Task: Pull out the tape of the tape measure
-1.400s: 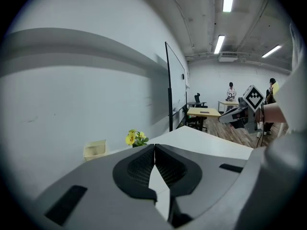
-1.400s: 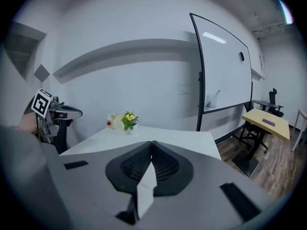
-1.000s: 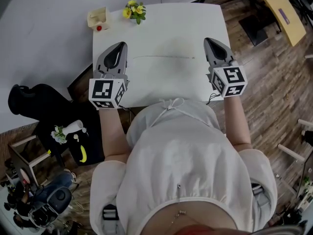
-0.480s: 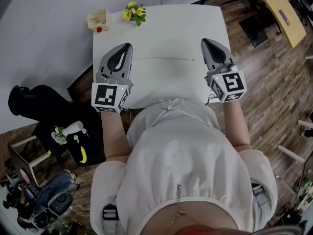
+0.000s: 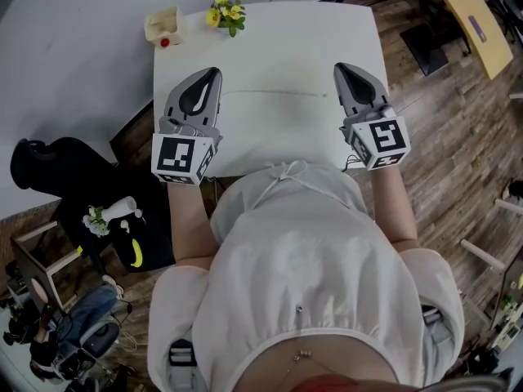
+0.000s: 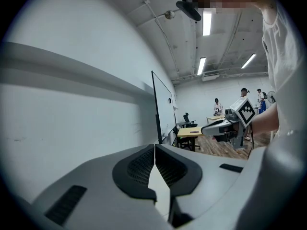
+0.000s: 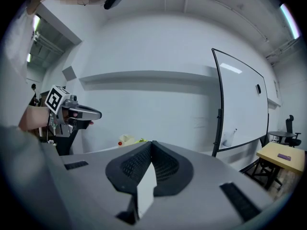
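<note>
No tape measure is clearly recognisable. A small cream box with a red dot stands at the white table's far left corner and also shows as the cream box in the right gripper view. A thin faint line runs across the tabletop between the grippers. My left gripper hovers over the table's left side, jaws shut on nothing. My right gripper hovers over the right side, likewise shut and empty. Each gripper view shows the other gripper held level.
A pot of yellow flowers stands beside the cream box. A black bag lies on the floor at left. A yellow desk and a dark chair stand at the right. A whiteboard stands beyond the table.
Both grippers have barely shifted over the table and both stay shut.
</note>
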Tool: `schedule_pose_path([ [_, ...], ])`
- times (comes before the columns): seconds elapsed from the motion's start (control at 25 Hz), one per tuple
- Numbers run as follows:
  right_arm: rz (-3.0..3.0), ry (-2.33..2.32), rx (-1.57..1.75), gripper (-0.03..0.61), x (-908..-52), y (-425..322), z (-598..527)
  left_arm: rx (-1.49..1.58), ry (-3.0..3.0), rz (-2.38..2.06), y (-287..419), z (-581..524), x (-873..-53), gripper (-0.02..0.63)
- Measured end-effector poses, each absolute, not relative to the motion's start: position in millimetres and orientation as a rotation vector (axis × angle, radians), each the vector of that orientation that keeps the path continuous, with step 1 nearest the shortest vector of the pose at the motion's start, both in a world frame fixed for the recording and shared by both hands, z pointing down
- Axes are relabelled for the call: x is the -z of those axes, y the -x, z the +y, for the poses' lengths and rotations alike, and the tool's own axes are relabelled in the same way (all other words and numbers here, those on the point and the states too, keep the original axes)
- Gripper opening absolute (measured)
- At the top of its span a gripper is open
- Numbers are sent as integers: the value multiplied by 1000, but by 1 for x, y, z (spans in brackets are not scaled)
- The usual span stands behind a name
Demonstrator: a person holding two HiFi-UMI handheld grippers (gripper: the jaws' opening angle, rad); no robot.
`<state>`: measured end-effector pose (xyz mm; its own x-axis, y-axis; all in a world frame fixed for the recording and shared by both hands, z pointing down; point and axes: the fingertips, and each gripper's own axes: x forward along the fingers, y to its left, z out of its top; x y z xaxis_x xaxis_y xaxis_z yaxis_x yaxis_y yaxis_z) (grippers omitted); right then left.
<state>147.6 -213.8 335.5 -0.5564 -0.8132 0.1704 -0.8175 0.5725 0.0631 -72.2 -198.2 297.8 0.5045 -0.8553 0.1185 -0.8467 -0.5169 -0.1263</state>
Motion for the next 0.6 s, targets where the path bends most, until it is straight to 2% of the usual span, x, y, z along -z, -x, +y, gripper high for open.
schedule_pose_path([
  [0.6,-2623,-1391,-18,0,-339,-135,-210,275,2712,1540,85,-200,-312,23],
])
